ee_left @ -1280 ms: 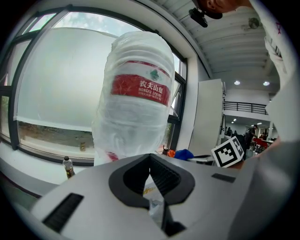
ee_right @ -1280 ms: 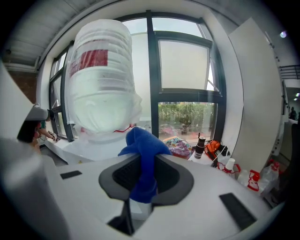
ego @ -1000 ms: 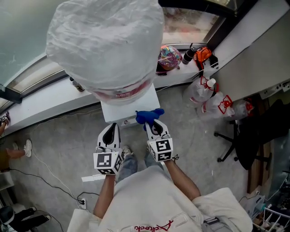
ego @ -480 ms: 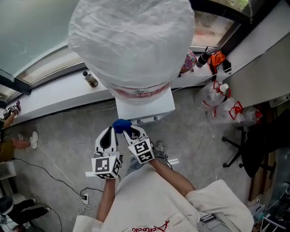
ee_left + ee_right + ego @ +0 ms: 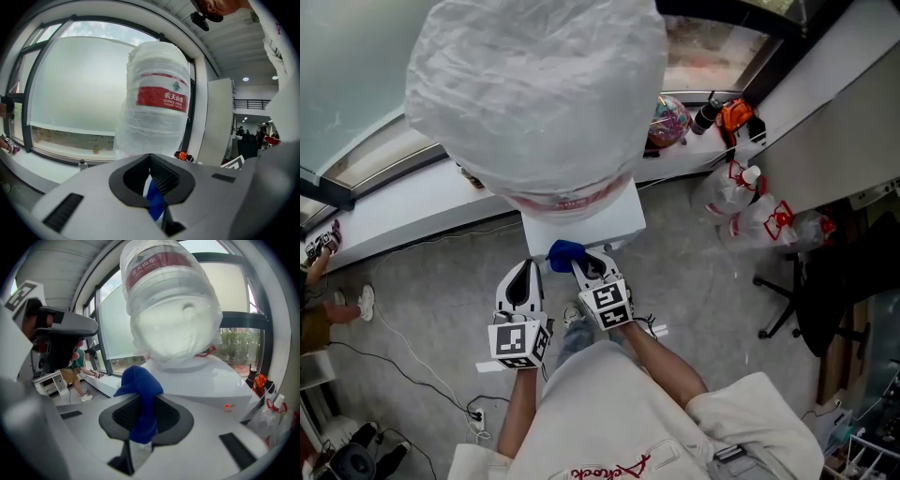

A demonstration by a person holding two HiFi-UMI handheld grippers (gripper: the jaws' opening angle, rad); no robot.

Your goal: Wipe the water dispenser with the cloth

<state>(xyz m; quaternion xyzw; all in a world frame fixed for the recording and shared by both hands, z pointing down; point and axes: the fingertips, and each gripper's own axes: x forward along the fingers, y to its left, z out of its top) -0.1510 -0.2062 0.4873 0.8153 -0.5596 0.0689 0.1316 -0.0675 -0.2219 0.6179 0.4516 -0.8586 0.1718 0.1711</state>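
Note:
The water dispenser (image 5: 581, 223) is a white box with a big plastic-wrapped bottle (image 5: 534, 94) upside down on top. My right gripper (image 5: 586, 267) is shut on a blue cloth (image 5: 565, 253) at the dispenser's front edge, left of its middle. In the right gripper view the cloth (image 5: 140, 394) hangs bunched between the jaws of the right gripper (image 5: 143, 416), just before the dispenser top (image 5: 206, 376) and the bottle (image 5: 171, 301). My left gripper (image 5: 523, 281) hangs shut beside it, holding nothing. In the left gripper view the left gripper (image 5: 152, 180) points up at the bottle (image 5: 157, 112).
A window ledge (image 5: 412, 202) runs behind the dispenser with a small bottle (image 5: 472, 178), a colourful ball (image 5: 668, 120) and an orange object (image 5: 736, 114). Bagged plastic bottles (image 5: 750, 211) and an office chair (image 5: 825, 291) stand right. A cable (image 5: 403, 347) crosses the floor. A person (image 5: 77, 366) stands left.
The right gripper has carried the cloth leftward along the dispenser's front edge, from near the right corner to near the left, then slightly back. The left gripper has stayed beside it.

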